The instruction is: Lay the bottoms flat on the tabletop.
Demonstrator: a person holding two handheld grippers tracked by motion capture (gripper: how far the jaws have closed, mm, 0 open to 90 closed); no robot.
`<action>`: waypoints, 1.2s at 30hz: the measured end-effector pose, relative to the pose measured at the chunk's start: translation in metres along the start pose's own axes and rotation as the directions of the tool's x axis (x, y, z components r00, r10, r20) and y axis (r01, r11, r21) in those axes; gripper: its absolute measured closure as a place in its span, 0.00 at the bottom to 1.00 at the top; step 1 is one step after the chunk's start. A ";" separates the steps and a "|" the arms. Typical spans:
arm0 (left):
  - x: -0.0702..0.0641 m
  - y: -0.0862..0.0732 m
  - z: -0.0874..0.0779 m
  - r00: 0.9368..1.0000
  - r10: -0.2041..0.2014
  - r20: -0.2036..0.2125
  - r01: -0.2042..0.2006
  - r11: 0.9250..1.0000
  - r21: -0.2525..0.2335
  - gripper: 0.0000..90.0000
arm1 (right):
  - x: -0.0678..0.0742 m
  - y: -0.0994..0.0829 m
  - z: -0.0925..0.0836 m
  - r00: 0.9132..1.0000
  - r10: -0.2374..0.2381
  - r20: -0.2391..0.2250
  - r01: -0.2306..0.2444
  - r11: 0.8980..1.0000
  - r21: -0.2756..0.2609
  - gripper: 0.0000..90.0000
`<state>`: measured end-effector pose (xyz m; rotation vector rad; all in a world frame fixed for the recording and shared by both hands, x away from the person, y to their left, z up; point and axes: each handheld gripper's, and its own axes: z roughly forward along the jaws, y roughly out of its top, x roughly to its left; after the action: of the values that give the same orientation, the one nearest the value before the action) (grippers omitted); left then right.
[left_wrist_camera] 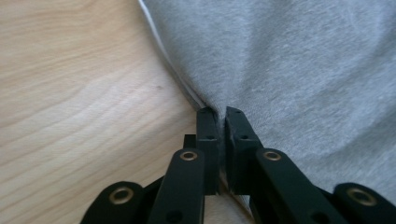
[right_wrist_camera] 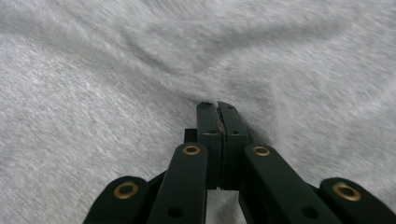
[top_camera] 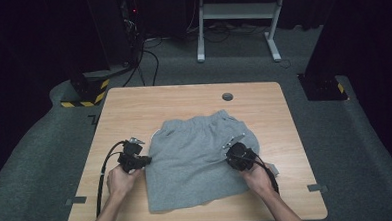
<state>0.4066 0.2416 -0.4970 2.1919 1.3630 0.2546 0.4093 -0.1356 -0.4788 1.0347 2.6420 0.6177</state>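
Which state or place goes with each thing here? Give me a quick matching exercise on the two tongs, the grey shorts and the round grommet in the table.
Things:
1. left tongs
2. right tongs
3. grey shorts
4. round grommet

States or places:
A. lying spread on the wooden table, waistband at the far side
B. shut on the edge of the fabric, bare wood beside it
C. set in the tabletop beyond the shorts
D. shut on a pinch of fabric, with grey cloth all around

Pairs: 1-B, 2-D, 3-A, 4-C
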 end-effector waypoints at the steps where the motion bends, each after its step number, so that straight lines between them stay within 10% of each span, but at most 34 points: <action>1: 0.001 0.000 -0.001 1.000 -0.002 -0.002 0.002 1.000 -0.001 0.96 | -0.003 -0.001 0.000 1.000 0.014 0.002 -0.014 1.000 -0.002 1.00; 4: -0.001 -0.001 -0.006 1.000 0.004 0.004 -0.004 0.999 -0.038 0.93 | -0.013 -0.006 0.002 0.998 0.056 -0.005 -0.056 0.998 0.013 0.98; 7: -0.013 -0.008 -0.017 1.000 0.011 0.019 -0.009 0.996 -0.088 0.61 | -0.011 -0.011 -0.005 0.998 0.056 -0.008 -0.056 0.998 -0.032 0.83; 12: -0.031 -0.042 -0.033 0.996 -0.010 0.087 0.018 0.995 -0.096 0.51 | -0.007 -0.032 -0.032 0.998 0.064 -0.001 -0.064 0.990 -0.123 0.70; 17: -0.037 -0.073 -0.029 0.989 -0.080 0.127 0.091 0.993 -0.079 0.65 | -0.002 -0.053 -0.038 0.998 0.054 -0.040 -0.059 0.987 -0.148 0.64; 19: -0.038 -0.072 -0.025 0.982 -0.100 0.157 0.116 0.989 -0.096 0.74 | 0.006 -0.053 -0.029 0.998 0.036 -0.053 -0.043 0.989 -0.141 0.63; 23: -0.043 -0.056 -0.014 0.989 -0.063 0.133 0.074 0.995 -0.073 0.98 | 0.017 -0.043 -0.009 0.998 0.022 -0.062 -0.029 0.992 -0.121 0.73; 26: -0.046 -0.044 -0.010 0.994 -0.032 0.100 0.037 0.998 -0.055 1.00 | 0.020 -0.037 0.002 0.996 -0.005 -0.084 -0.002 0.997 -0.079 0.98; 30: -0.034 -0.033 -0.018 0.998 -0.048 0.045 0.050 0.997 -0.062 1.00 | 0.017 -0.034 0.000 0.999 -0.020 -0.037 0.017 0.997 -0.075 1.00; 36: -0.014 -0.020 -0.032 0.996 -0.086 0.007 0.086 0.989 -0.117 0.99 | -0.010 -0.035 -0.005 0.996 0.090 -0.012 -0.091 0.989 -0.116 1.00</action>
<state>0.3710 0.2471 -0.4787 2.0321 1.4018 0.2924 0.3943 -0.1675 -0.4904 1.1245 2.5418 0.7863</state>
